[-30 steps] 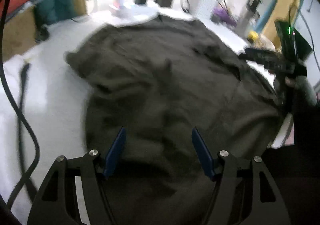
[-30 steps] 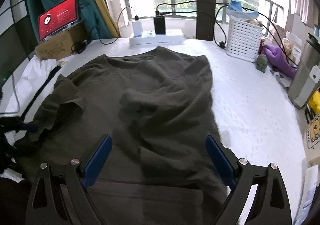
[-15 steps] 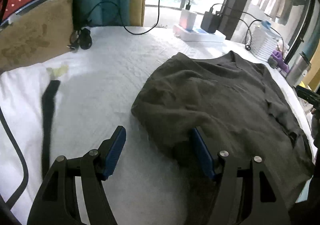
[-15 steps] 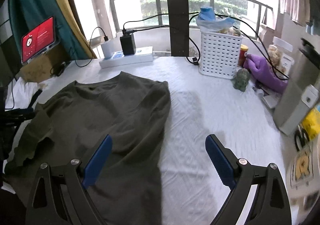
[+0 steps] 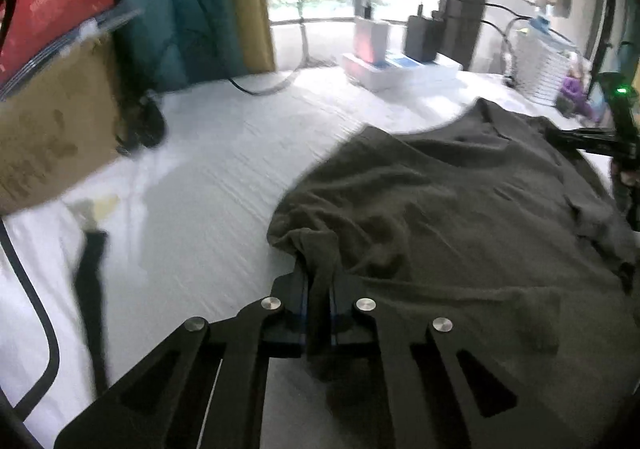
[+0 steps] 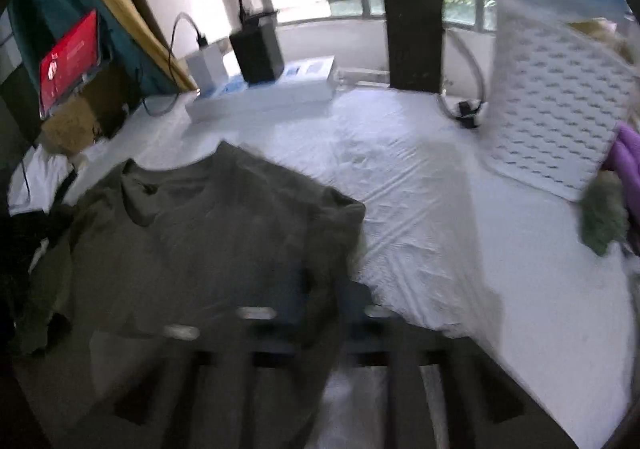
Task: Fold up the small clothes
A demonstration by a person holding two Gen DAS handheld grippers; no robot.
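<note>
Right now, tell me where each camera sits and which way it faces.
Left wrist: on the left gripper, angled down across the white sheet toward the window; its jaws, just closed, pinch the shirt at its left edge; the right gripper shows far right.
Right wrist: on the right gripper, blurred, facing the window and basket; jaws just closed on the shirt's right edge.
Shared: shirt, sheet, power strip, red screen.
</note>
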